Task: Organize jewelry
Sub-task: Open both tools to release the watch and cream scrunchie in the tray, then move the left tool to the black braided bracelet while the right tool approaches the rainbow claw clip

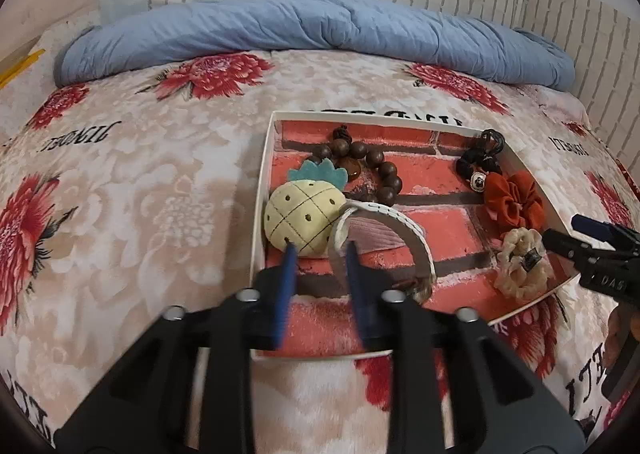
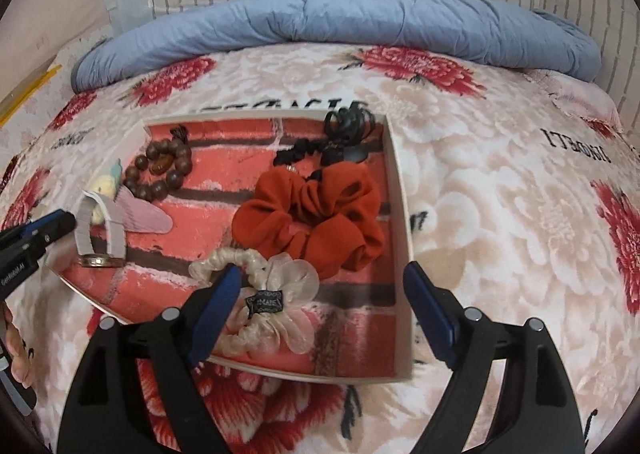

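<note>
Blue-padded jaws of the left gripper (image 1: pixel 320 250) stand part open over the near left corner of the box (image 1: pixel 269 158), nothing between them. One tip is just beside the pineapple plush (image 1: pixel 298 214), the other beside the white watch strap (image 1: pixel 404 226). Right gripper (image 2: pixel 320 278): jaws wide apart, empty, straddling the cream scrunchie (image 2: pixel 256 294) and the box's right wall without pressing on either.

Risks, as judged:
- Box sits on a soft bed blanket (image 2: pixel 500 214), not a firm worktop; a downward push on a wall could tip it or make it slide.
- Left jaws are close to two items, so closing could catch the strap and plush together.
- Black hair tie (image 2: pixel 348 134) lies against the red scrunchie (image 2: pixel 312 214); lifting one might drag the other.
- Right jaw by the wall could snag the rim.

Box contents: plush, wooden bead bracelet (image 1: pixel 372 170), watch strap with pink piece under it, black hair tie, red scrunchie, cream scrunchie. All jewelry seen lies inside the box; none on the blanket.
</note>
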`<state>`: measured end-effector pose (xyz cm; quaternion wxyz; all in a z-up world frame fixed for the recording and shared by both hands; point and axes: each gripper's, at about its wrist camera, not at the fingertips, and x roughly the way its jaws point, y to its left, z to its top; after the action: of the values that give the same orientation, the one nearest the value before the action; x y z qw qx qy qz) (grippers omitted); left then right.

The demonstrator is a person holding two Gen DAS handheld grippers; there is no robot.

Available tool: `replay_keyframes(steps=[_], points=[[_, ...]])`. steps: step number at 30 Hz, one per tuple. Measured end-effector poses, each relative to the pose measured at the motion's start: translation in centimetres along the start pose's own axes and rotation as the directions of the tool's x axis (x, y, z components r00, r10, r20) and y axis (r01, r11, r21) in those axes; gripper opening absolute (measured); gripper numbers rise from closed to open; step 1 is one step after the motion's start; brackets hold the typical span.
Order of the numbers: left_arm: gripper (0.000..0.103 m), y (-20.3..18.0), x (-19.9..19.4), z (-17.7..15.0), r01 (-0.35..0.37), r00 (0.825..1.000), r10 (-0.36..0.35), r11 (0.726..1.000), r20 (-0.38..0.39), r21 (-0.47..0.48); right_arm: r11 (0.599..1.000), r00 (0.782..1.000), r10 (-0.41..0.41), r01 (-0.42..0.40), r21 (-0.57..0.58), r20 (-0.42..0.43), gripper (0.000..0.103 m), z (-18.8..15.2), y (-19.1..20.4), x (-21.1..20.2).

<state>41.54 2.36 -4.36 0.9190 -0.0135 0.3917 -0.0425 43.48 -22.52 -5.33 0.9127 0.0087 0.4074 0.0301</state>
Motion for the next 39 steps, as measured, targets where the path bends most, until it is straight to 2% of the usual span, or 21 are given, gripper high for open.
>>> replay_keyframes(steps=[12,19,26,33,39], points=[[0.064,-0.7,-5.5,-2.5,-0.013,0.999,0.011,0.999,0.039,0.035,0.998,0.998,-0.001,-0.003,0.064,0.066,0.082,-2.4,-2.2,-5.6],[0.08,-1.6,-9.1,-6.0,-0.004,0.999,0.002,0.999,0.053,0.04,0.997,0.994,-0.022,0.013,0.079,0.111,0.082,-5.4,-3.5,-10.1],[0.093,-2.4,-11.9,-9.2,0.021,0.998,-0.023,0.999,0.051,0.032,0.996,0.994,-0.036,0.027,0.085,0.102,0.083,-9.7,-4.4,-12.8],[0.098,-3.3,-13.6,-12.7,0.051,0.998,-0.052,0.998,0.029,0.024,0.997,0.997,-0.017,0.01,0.082,0.08,0.083,-13.8,-4.4,-14.3],[0.098,-3.8,-13.2,-14.7,0.075,0.997,-0.075,0.997,-0.009,0.015,0.997,0.998,-0.01,0.006,0.073,0.062,0.083,-17.0,-3.7,-14.8]])
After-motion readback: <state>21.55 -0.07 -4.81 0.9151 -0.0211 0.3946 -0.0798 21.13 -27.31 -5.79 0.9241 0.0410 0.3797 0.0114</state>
